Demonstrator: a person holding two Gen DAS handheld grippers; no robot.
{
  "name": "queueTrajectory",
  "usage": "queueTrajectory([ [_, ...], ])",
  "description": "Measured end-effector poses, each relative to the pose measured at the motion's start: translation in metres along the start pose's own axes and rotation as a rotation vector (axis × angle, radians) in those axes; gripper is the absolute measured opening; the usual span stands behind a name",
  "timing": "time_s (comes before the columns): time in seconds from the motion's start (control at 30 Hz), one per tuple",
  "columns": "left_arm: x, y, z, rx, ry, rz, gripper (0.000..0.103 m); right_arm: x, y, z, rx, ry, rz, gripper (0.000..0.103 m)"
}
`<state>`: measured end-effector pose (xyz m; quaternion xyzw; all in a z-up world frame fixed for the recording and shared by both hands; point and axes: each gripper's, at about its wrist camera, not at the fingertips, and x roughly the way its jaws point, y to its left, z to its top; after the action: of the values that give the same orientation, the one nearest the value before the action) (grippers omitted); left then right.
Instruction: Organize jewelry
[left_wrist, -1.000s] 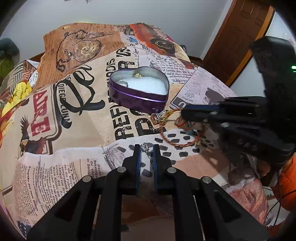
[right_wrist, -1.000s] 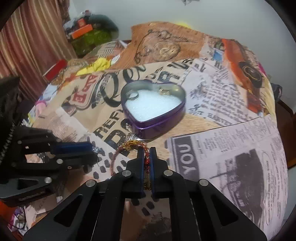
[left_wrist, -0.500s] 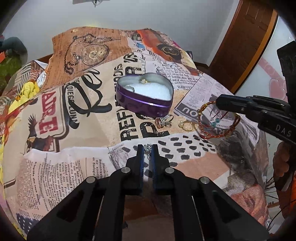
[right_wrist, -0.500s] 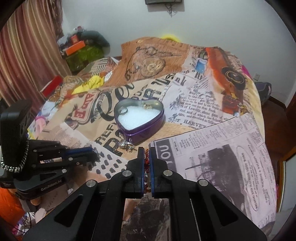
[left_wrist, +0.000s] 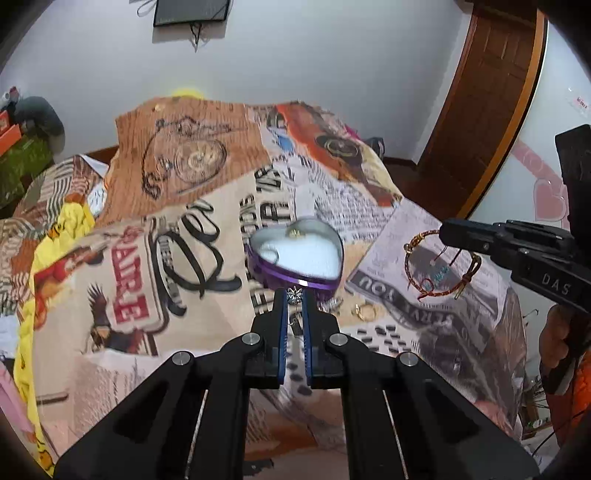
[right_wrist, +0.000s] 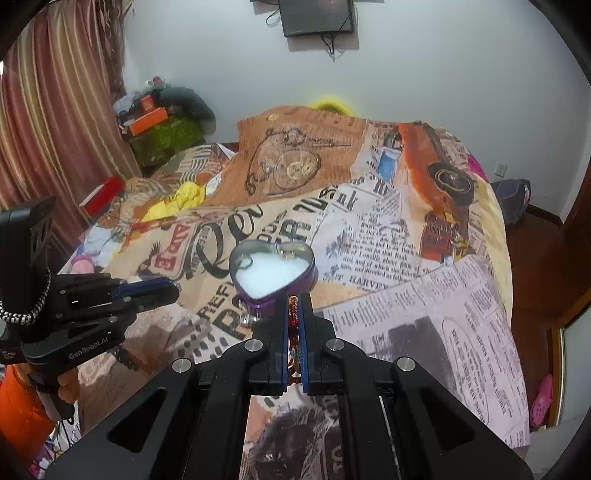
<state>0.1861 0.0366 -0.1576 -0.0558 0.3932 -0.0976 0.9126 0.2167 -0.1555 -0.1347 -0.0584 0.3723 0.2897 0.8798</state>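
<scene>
Lifting clear of the bedspread in the past second, the left gripper pinches a star-shaped stud at its tips, the heart-shaped tin now just beyond them. Off to its right, the right gripper has raised a braided bracelet, jaws pressed on the cord. Both pieces look ready to drop in; two rings remain on the cloth by the tin's near wall, with open air above its rim.

A home bedroom, it seems: a bed under a newspaper-and-pocket-watch print quilt, a striped reddish curtain, a dark wall-mounted screen, a brown wooden door, and cluttered boxes, blurred, in the corner.
</scene>
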Motion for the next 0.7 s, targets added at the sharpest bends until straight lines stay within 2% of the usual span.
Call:
queueTrajectory([
  [0.43,0.016,0.018,0.031,0.003,-0.038,0.028,0.006,0.026,0.009,0.03,-0.007,-0.028,0.042,0.004],
  [0.7,0.034,0.03,0.04,-0.01,-0.035,0.029,0.006,0.053,0.021,0.042,-0.023,-0.009,0.089,0.004],
])
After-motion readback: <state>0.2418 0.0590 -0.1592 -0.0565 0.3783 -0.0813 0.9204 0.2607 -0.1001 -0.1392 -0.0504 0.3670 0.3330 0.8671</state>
